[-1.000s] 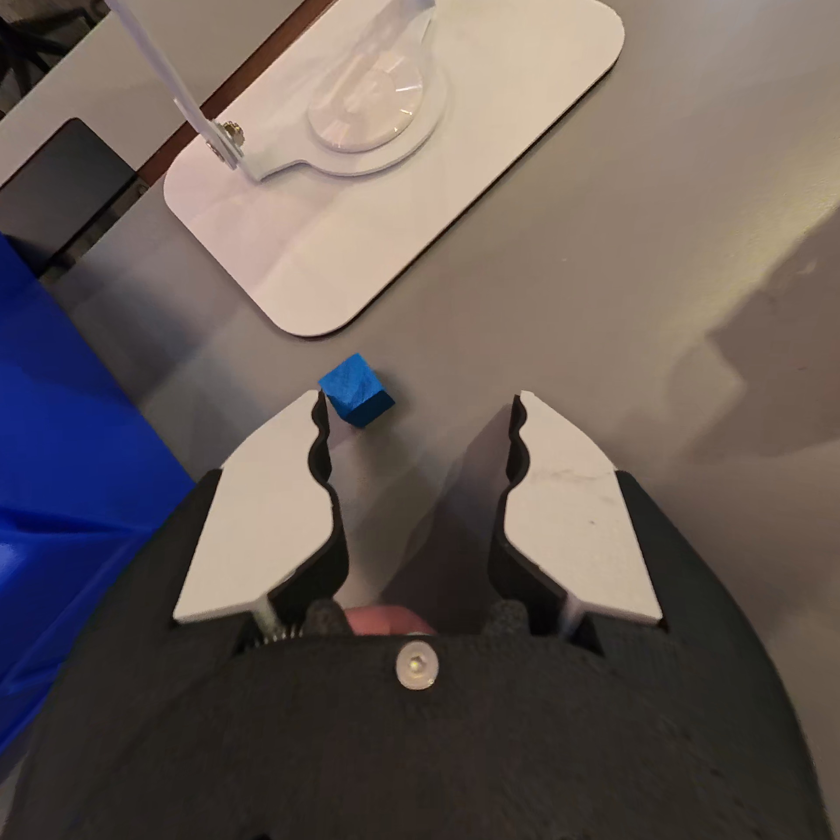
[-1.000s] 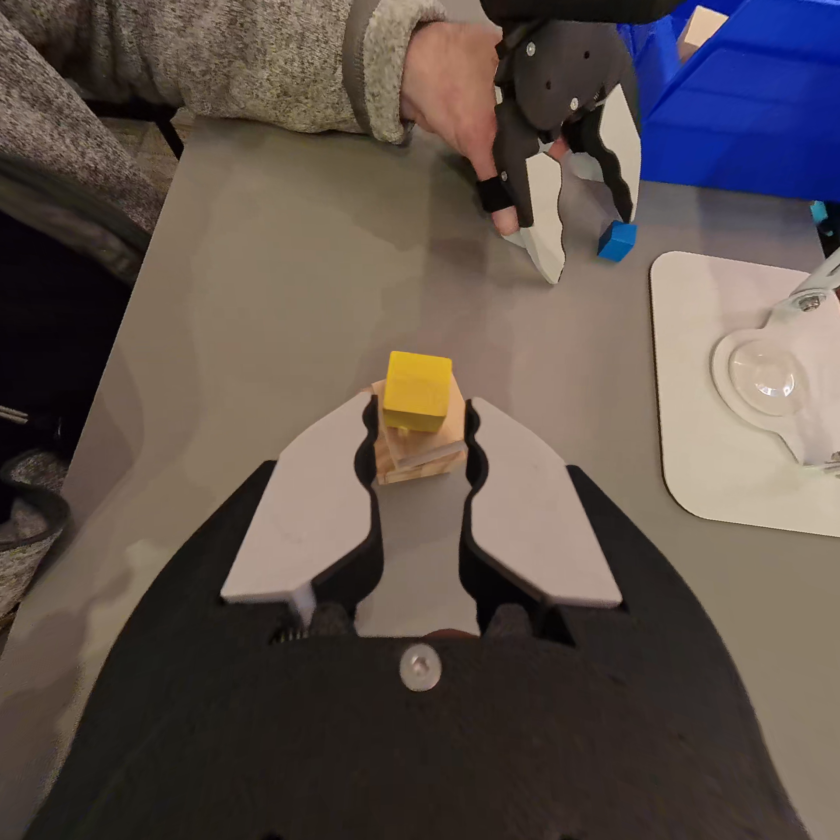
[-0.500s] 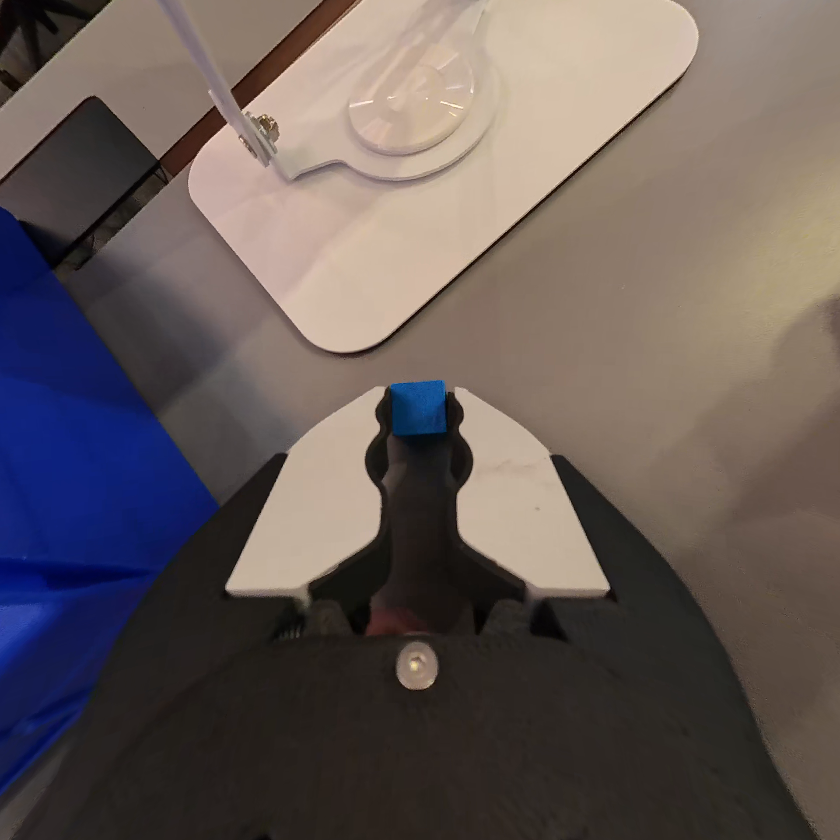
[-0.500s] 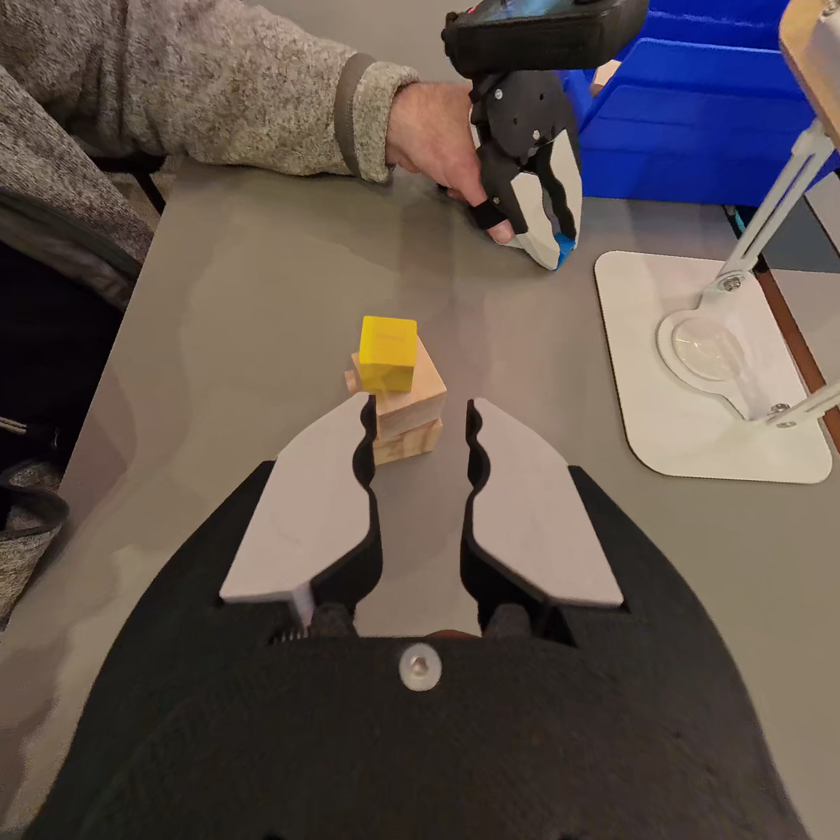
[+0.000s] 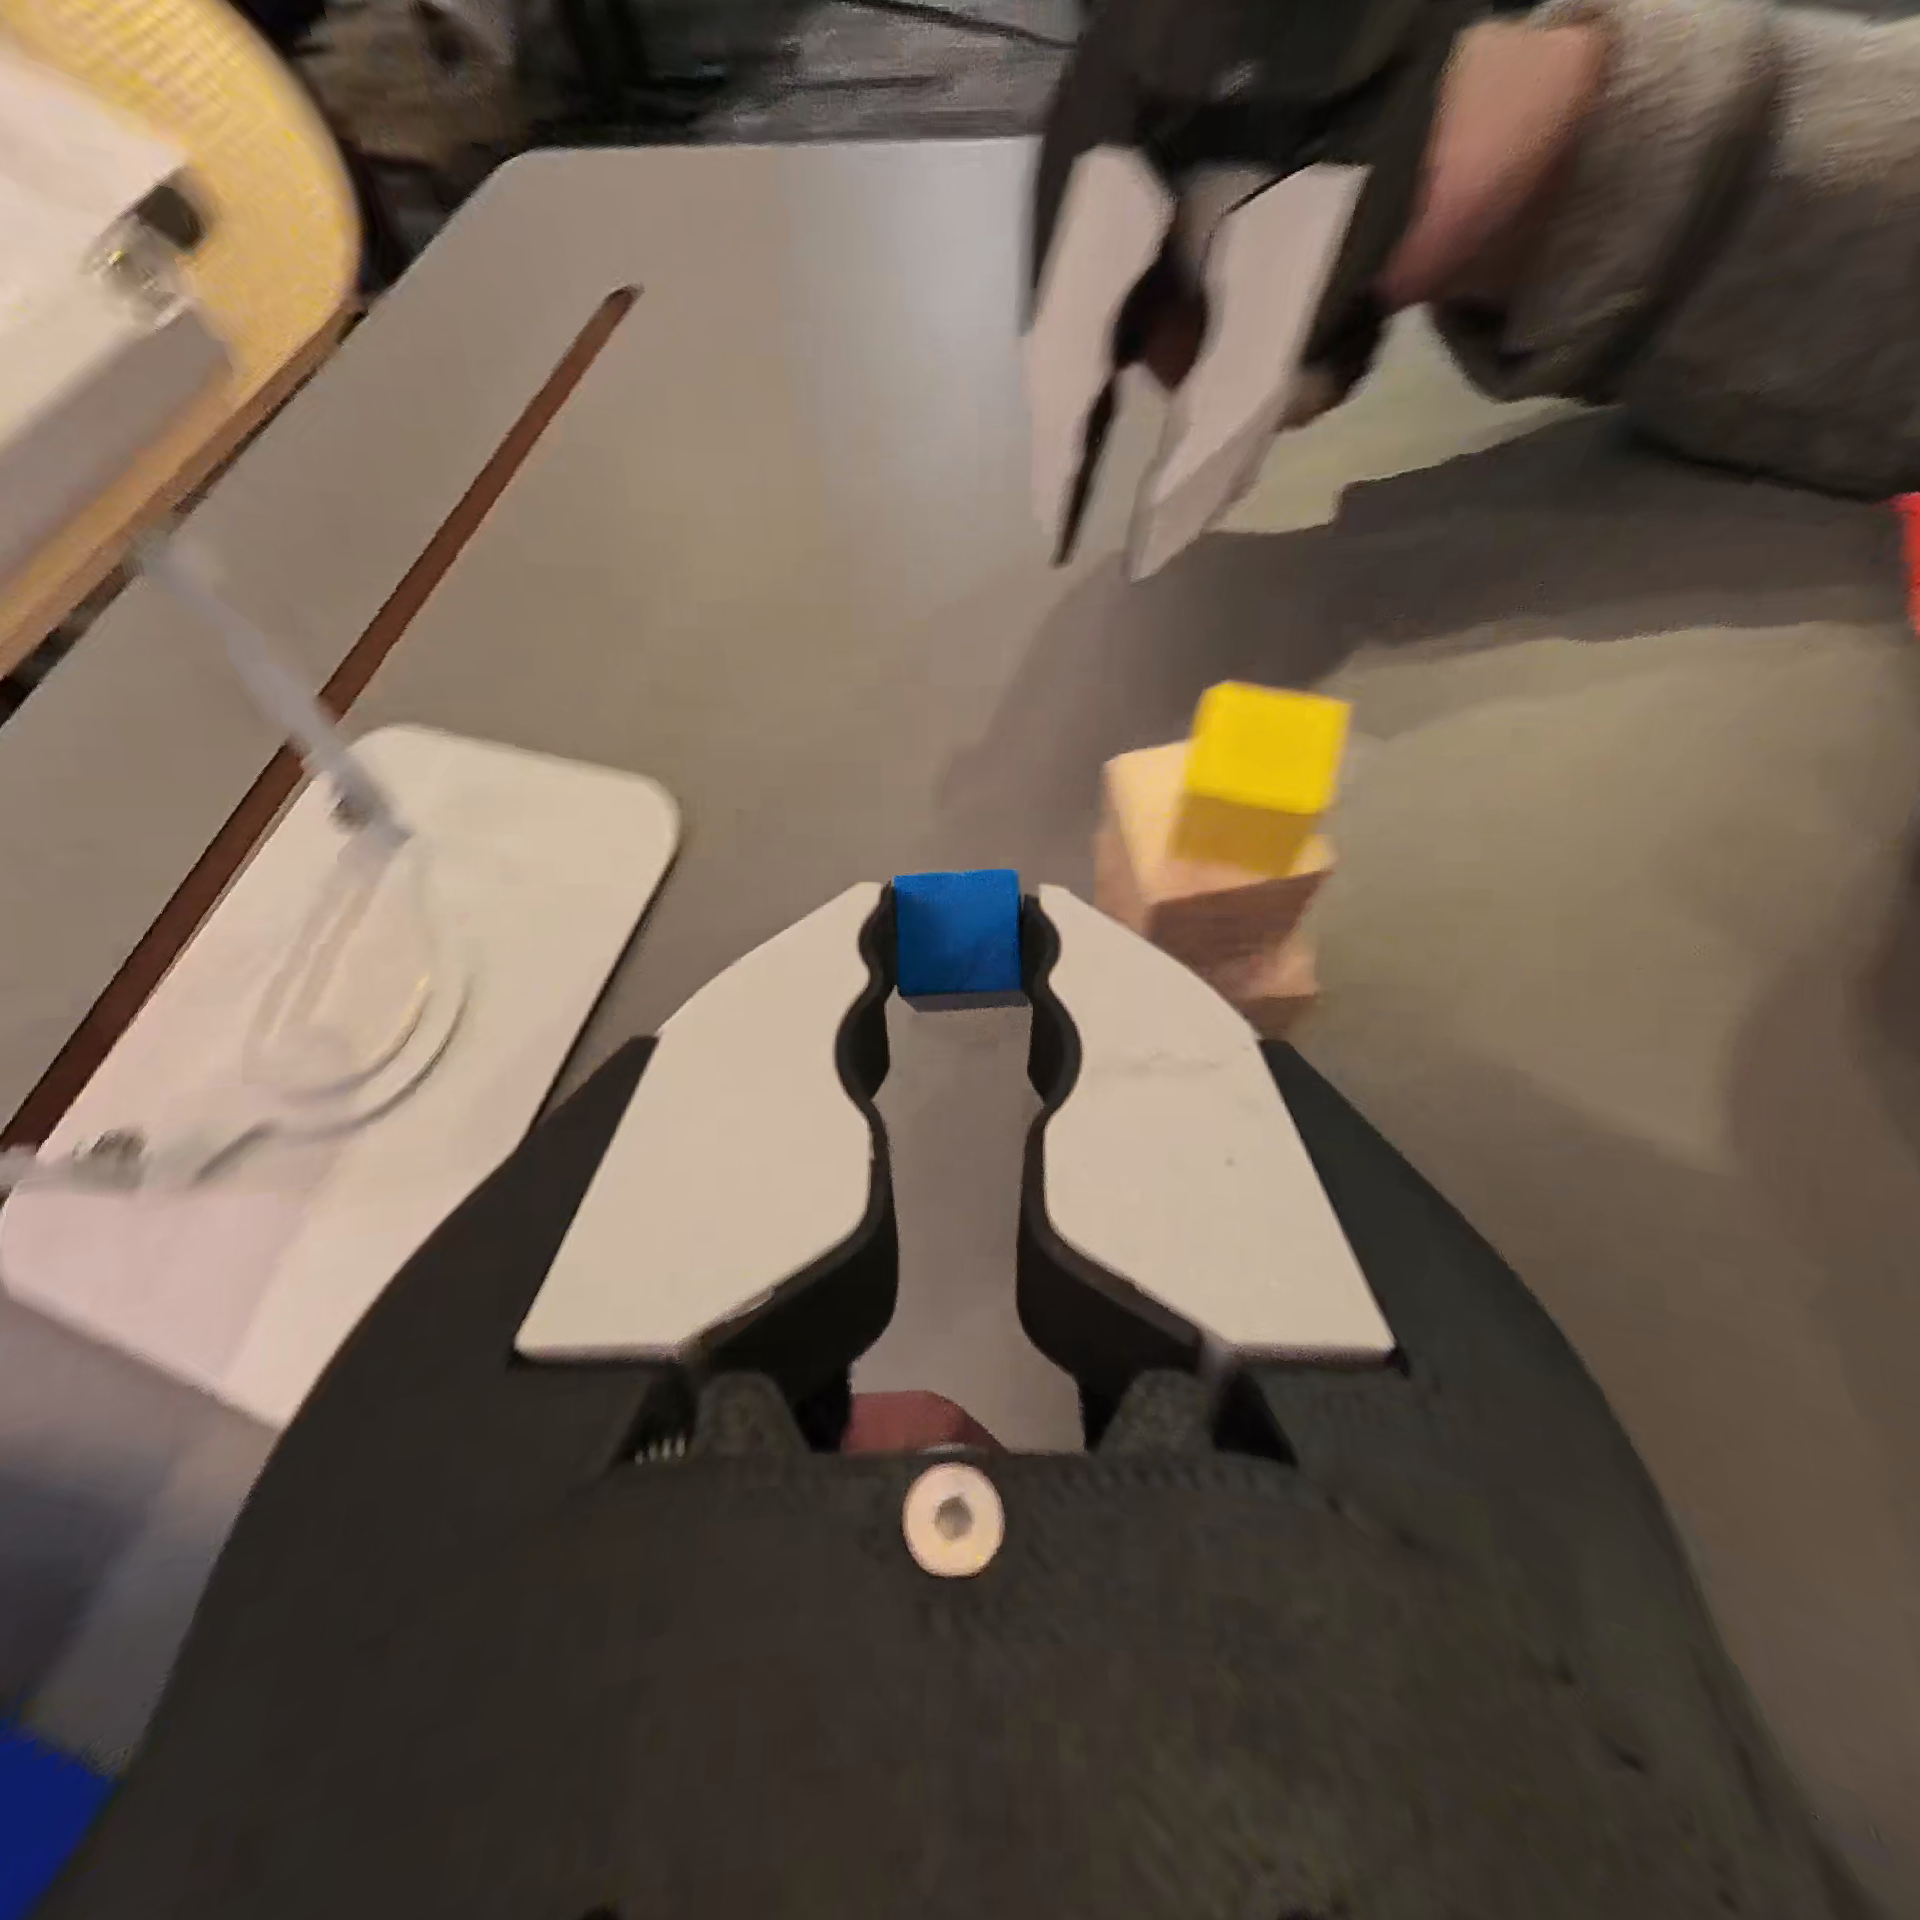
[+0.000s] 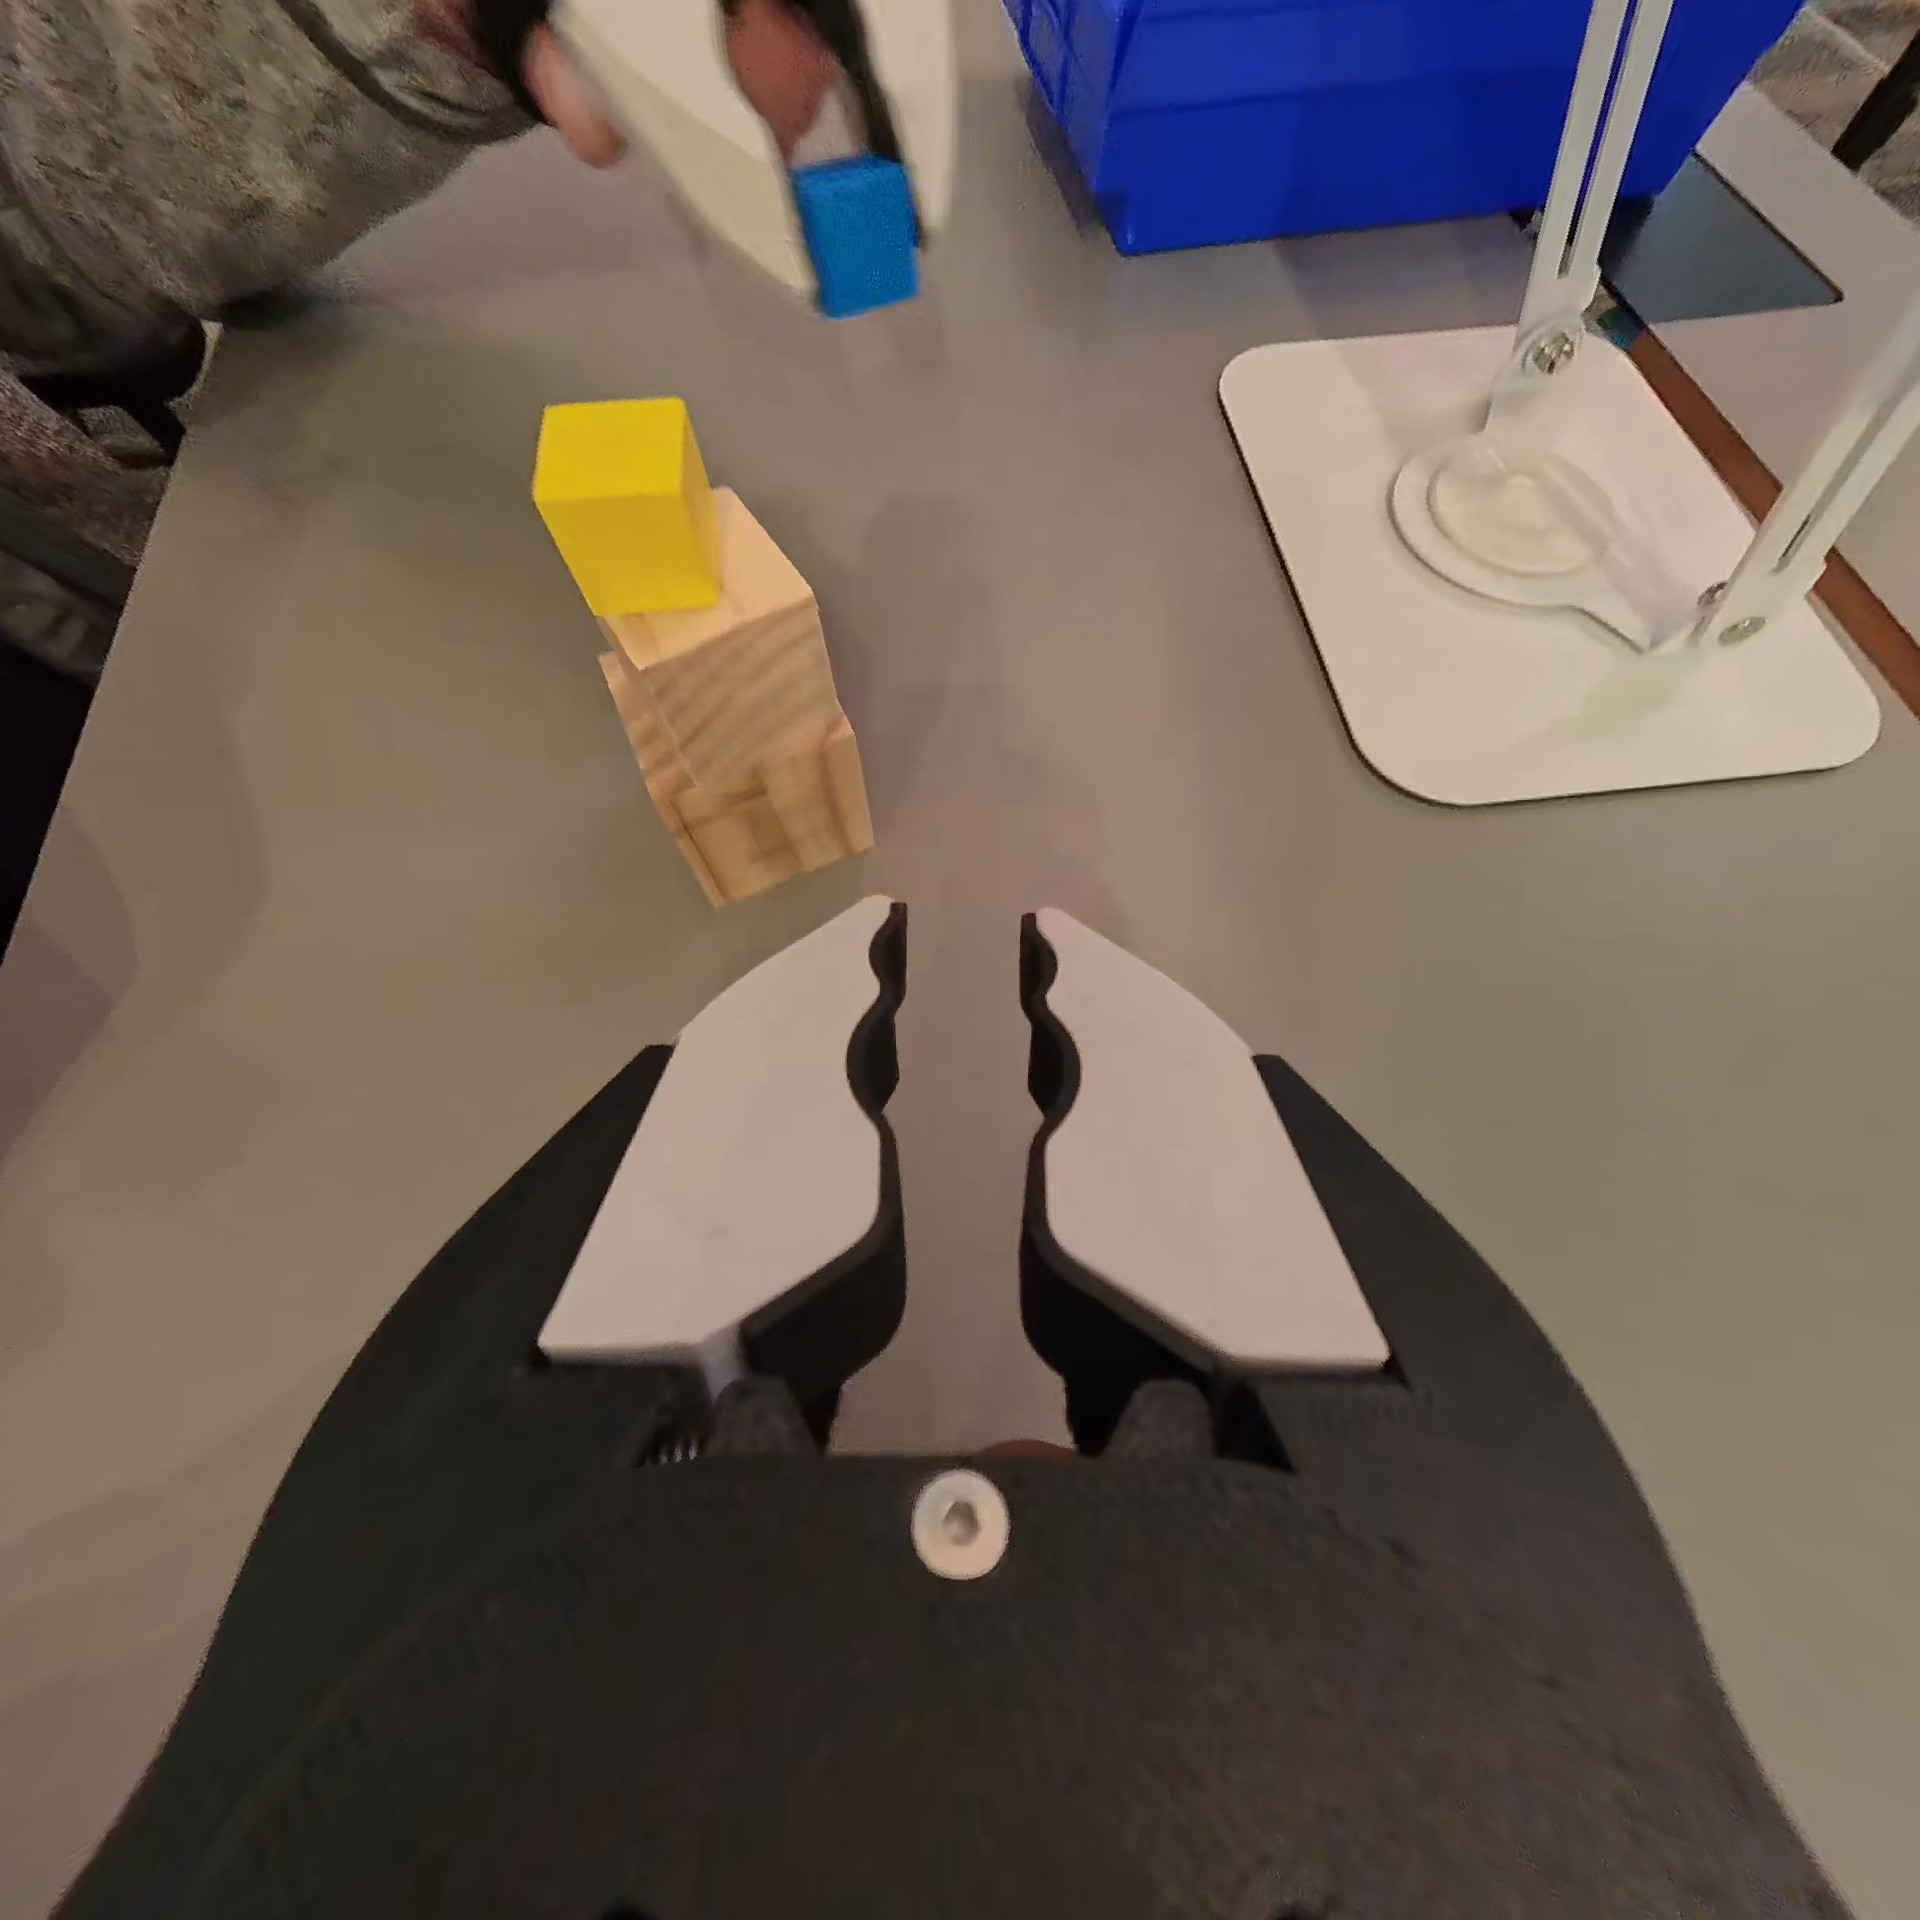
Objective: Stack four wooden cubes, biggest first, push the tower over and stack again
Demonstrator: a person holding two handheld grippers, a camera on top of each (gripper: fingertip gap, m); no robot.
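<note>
My left gripper (image 5: pixel 957 914) is shut on a small blue cube (image 5: pixel 958 948) and holds it above the table; it also shows in the right wrist view (image 6: pixel 831 197) with the blue cube (image 6: pixel 857 241). A tower stands on the grey table: a yellow cube (image 6: pixel 627 506) on a plain wooden cube (image 6: pixel 734 652) on a larger wooden cube (image 6: pixel 774 821). In the left wrist view the yellow cube (image 5: pixel 1257 771) and wooden cubes (image 5: pixel 1210 894) stand just right of the left gripper. My right gripper (image 6: pixel 962 920) is open a little, empty, near the tower's base; it hangs above the table in the left wrist view (image 5: pixel 1127 530).
A white base plate (image 6: pixel 1538 592) with a clear stand (image 6: pixel 1558 249) sits at the right. A blue bin (image 6: pixel 1340 114) stands at the back. A person's grey sleeve (image 6: pixel 197 156) reaches in from the left. A dark slot (image 5: pixel 457 530) runs along the table. About 12 centimeters separates my left fingertips from my right. Both grippers' tips are roughly 25 centimeters from the white base plate (image 6: pixel 1538 592). Look for it in the left wrist view (image 5: pixel 427 915) too.
My left gripper has lifted the blue cube off the table and swung toward the tower. My right gripper has drawn back from the tower, which stays standing.
</note>
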